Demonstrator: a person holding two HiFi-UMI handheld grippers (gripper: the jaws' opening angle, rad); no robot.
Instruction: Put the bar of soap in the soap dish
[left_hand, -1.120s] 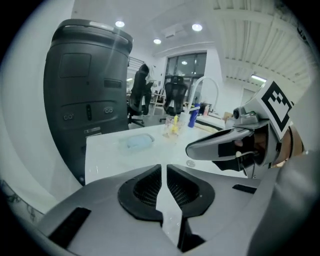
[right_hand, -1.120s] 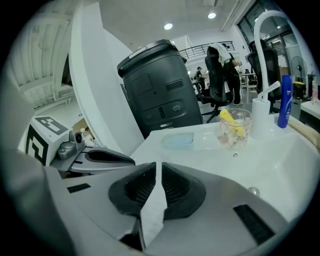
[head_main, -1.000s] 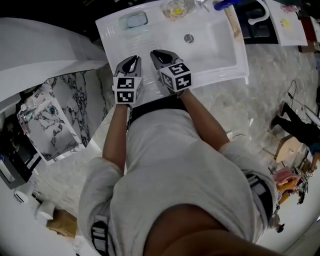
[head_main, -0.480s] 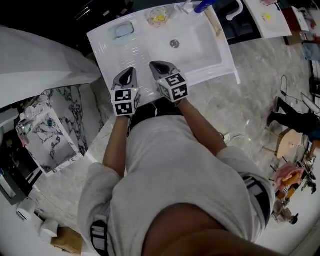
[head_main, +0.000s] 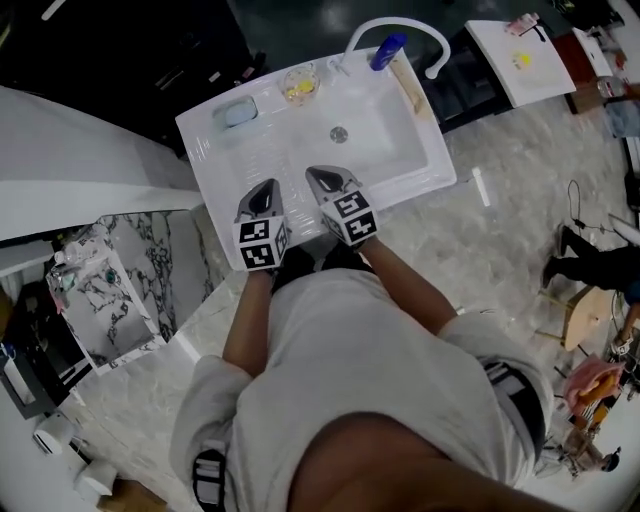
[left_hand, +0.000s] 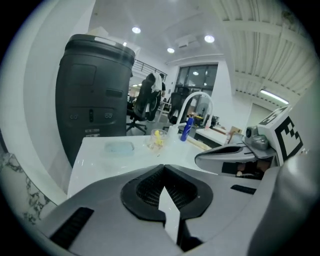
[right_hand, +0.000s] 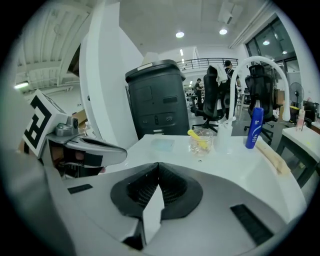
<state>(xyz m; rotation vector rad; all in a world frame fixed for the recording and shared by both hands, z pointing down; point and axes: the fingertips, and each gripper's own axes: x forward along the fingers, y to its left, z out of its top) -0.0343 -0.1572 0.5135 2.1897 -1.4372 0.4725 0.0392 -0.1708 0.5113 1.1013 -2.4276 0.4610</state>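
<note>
**Two hand-held grippers, both closed and empty, above the near rim of a white washbasin.**

Head view: the left hand-held gripper (head_main: 265, 195) and the right hand-held gripper (head_main: 325, 180) lie side by side, slightly apart, over the near edge of the washbasin (head_main: 230, 170). The pale blue bar of soap (head_main: 238, 113) rests at the far left corner, apparently inside the soap dish (head_main: 219, 117), well apart from both. A clear cup (head_main: 299, 84), a blue bottle (head_main: 387, 50) and a white tap (head_main: 400, 23) stand along the far rim. Left gripper view: the jaws are pressed together with nothing between them. The soap (left_hand: 119, 147) lies far ahead, in front of a black bin (left_hand: 95, 95). Right gripper view: the jaws are likewise together and empty, and the soap (right_hand: 162, 144) lies ahead, left of the cup (right_hand: 201, 140).
</note>
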